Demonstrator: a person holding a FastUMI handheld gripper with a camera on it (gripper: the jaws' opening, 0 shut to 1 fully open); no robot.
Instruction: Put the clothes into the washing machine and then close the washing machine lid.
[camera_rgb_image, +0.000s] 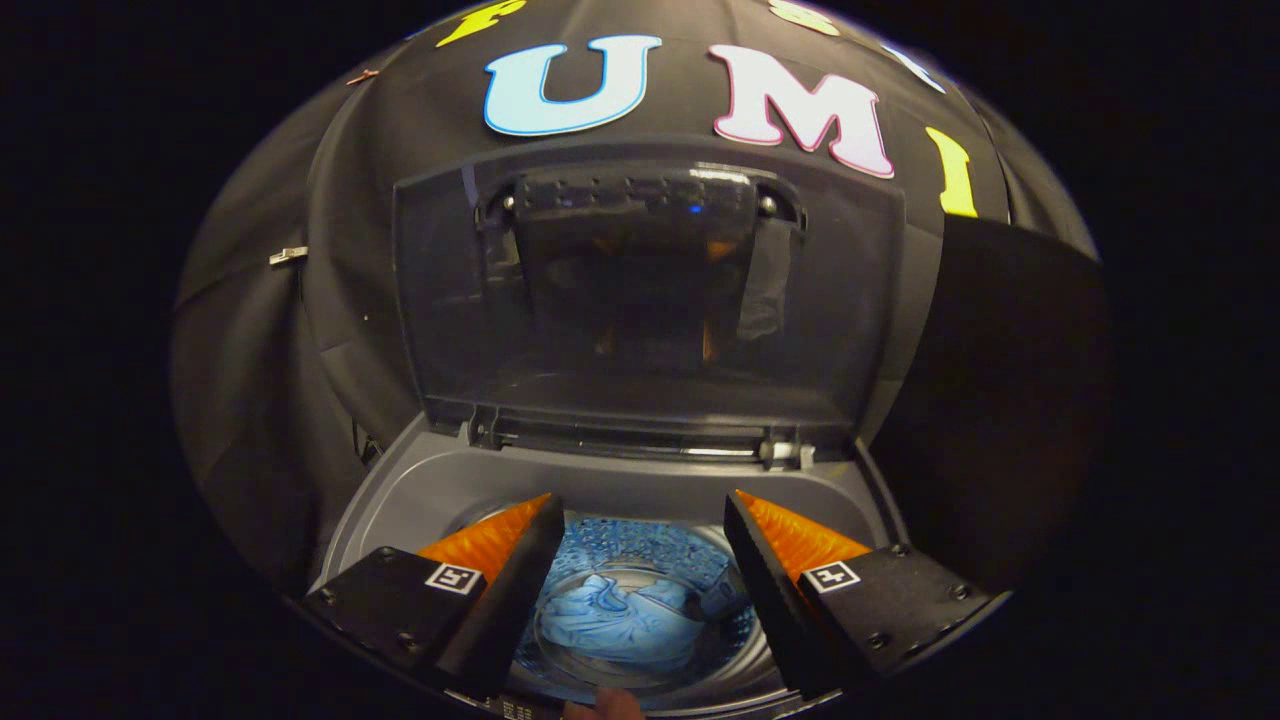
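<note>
Claw (640, 520) hangs with fingers apart and empty above the drum, clothes (620, 620) lying below between them, while the upright lid (650, 290) stands beyond, hinged along its lower edge.

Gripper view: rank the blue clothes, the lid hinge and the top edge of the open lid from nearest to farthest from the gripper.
The gripper is open, holding nothing.
1. Blue clothes: down in the drum, between and below the fingers.
2. Lid hinge: just beyond the fingertips, at the tub's back rim.
3. Lid's top edge: farthest, standing upright against the booth wall.
</note>
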